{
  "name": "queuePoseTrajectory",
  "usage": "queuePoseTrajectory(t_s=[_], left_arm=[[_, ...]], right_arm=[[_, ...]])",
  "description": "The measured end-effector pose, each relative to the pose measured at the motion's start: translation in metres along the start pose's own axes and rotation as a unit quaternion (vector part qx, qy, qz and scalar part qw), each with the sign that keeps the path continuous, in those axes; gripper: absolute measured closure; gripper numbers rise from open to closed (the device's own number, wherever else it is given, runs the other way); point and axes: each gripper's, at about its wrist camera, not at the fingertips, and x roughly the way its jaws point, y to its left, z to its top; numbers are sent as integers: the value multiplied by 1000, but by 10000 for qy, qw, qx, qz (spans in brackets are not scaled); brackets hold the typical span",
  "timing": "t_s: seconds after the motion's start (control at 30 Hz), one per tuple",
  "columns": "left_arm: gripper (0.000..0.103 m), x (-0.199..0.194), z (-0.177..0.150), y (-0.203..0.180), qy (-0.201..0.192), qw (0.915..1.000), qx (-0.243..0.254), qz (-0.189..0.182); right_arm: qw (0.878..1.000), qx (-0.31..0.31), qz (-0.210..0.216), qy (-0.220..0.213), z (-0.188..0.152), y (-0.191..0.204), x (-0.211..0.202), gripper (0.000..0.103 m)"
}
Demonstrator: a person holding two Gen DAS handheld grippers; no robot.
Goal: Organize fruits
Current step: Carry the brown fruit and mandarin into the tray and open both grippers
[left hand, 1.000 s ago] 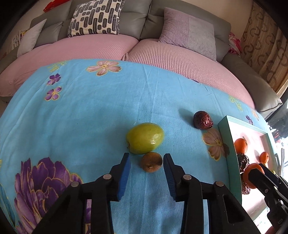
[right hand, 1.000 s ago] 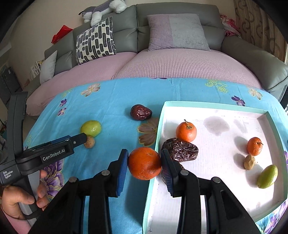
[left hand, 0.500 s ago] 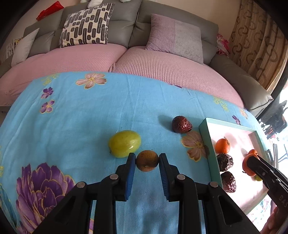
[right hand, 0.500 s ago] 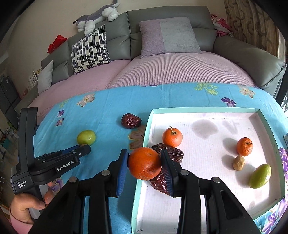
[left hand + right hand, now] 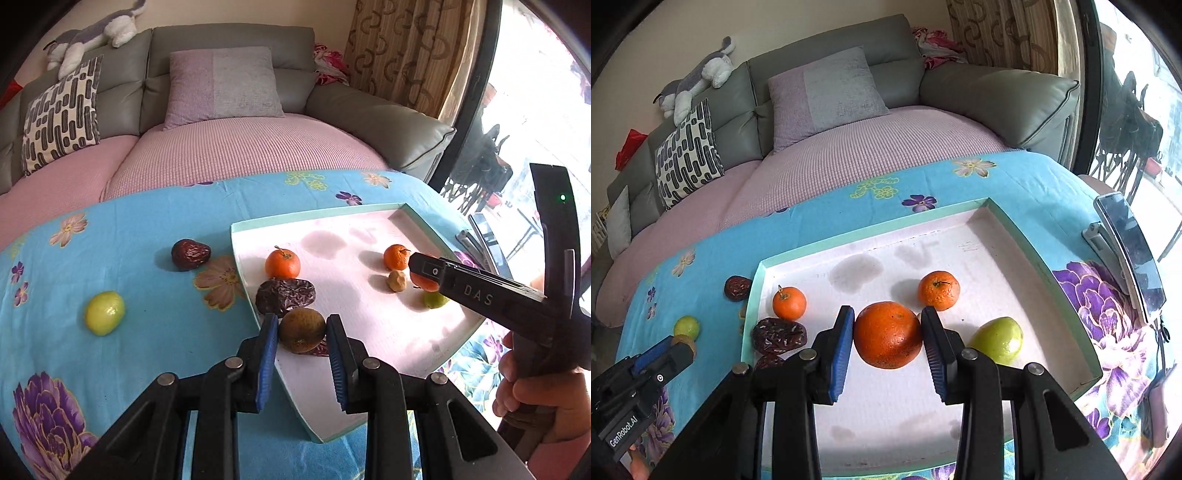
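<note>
The left gripper [image 5: 301, 330] has its jaws clamped on a small brown fruit [image 5: 301, 329], held above the near left edge of the tray [image 5: 317, 215]. The right gripper [image 5: 887, 334] grips a large orange [image 5: 887, 335] over the tray's middle. Inside the tray lie two small oranges, at 10 o'clock [image 5: 789, 303] and 1 o'clock [image 5: 939, 290] from the held orange, a green fruit [image 5: 997, 340] at 3 o'clock and a wrinkled dark date [image 5: 778, 335] at 9 o'clock. On the blue floral cloth [image 5: 140, 236] left of the tray sit another date [image 5: 190, 254] and a yellow-green fruit [image 5: 105, 312].
</note>
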Motion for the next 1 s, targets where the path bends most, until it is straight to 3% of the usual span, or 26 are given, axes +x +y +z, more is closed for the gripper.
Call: queuePoseTrajectory(t_s=[0.37,1.0], left_arm=[[74,33,-19,-21,634,9978,206,-33],[74,48,-28,-19,930,9953,262,58]], right_arm=[[9991,-19,98,420,-10,-5,21,64],[9967,-136,22,801,-18,-1,43,64]])
